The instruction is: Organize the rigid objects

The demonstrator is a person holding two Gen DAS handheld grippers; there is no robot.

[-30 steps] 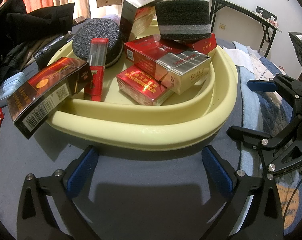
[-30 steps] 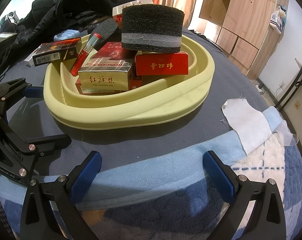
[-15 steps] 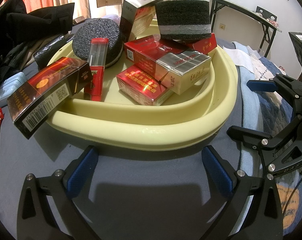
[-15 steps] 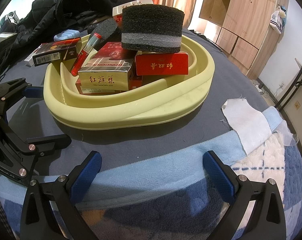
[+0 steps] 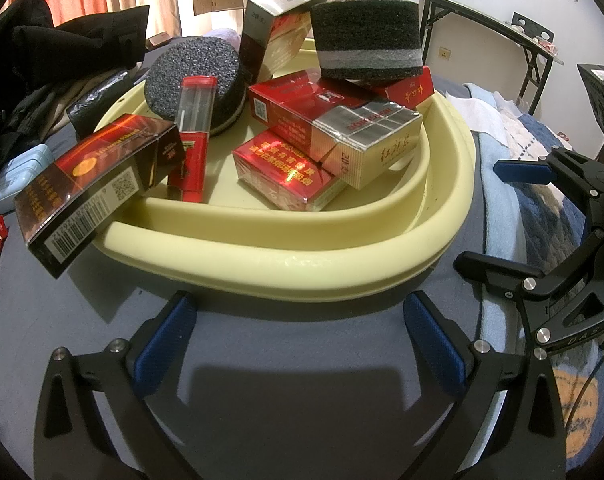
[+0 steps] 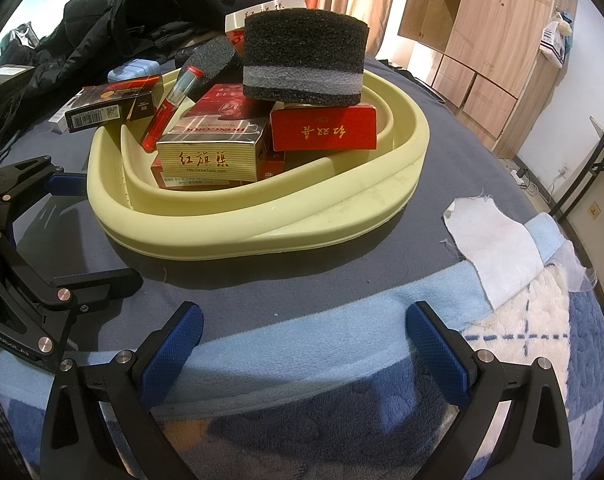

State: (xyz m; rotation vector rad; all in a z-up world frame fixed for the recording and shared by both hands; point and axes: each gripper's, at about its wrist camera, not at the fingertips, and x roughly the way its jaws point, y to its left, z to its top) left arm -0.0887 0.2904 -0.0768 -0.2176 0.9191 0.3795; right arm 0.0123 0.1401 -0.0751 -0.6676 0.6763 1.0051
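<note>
left wrist view, near to far: left gripper (image 5: 298,332) is spread wide w/ nothing between the pads, low over grey bedding (image 5: 262,380), just short of the yellow basin (image 5: 286,256). right gripper (image 6: 302,340) is likewise spread and empty, over the blue blanket (image 6: 302,360), basin ahead. all the task's things sit piled in or on the basin. dark box (image 5: 94,180) hangs tilted over the near-left rim, half out; prob light cardboard, stiff enough to pinch across its narrow faces, and the easiest first pick. red tube (image 5: 192,136) leans behind it, smooth plastic, may slip, so grip mid-body. red/gold packs (image 5: 333,128) are stacked crooked, light, foil looks slick. striped foam block (image 5: 367,40) rests on top at the back, soft, squashes, likely tips if the packs under it move. round foam puck (image 5: 198,76) far left. off to the side: blue case (image 5: 18,176), white cloth (image 6: 497,248), dark clothes (image 5: 62,48) beyond. rim itself blocks low approaches.
</note>
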